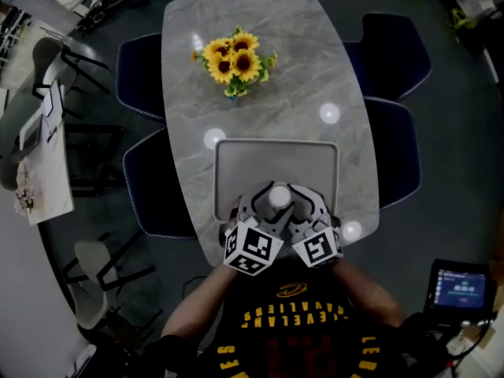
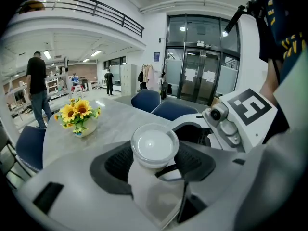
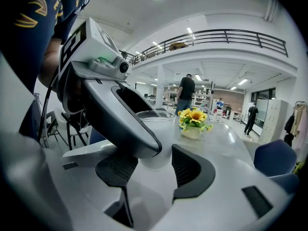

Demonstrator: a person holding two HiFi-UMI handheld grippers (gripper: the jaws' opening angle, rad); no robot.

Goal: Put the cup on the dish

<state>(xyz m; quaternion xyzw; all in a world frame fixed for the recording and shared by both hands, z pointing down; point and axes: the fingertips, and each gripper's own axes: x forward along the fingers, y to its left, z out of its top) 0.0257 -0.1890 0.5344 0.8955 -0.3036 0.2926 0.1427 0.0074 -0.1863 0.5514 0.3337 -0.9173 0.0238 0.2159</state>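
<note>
The cup (image 1: 278, 199), white and seen from above as a pale round top, hangs over the near edge of the tray (image 1: 236, 164), held off the surface between our two tools. Our left tool (image 1: 266, 207) comes in at the near left corner of the tray and is clenched on the cup. In the left gripper view (image 2: 156, 165) both dark ribbed pads sit against the sides of the cup (image 2: 154, 146), which stands upright with its rim uppermost.

Our right tool (image 1: 290, 205) comes in at the near right of the tray. In the right gripper view (image 3: 155, 167) its jaws stand apart, released, and the lower part of the cup (image 3: 155, 124) shows between their tips. One jaw of the left tool crosses in front of the right tool's left pad.

The tray is grey, rectangular and bare beyond the cup, lying on the grey marbled bench (image 1: 299, 77). A small vase of sunflowers (image 1: 235, 61) stands well beyond the far edge of the tray. Dark blue chairs (image 1: 394, 53) are drawn up along the bench on both sides of the tray.
</note>
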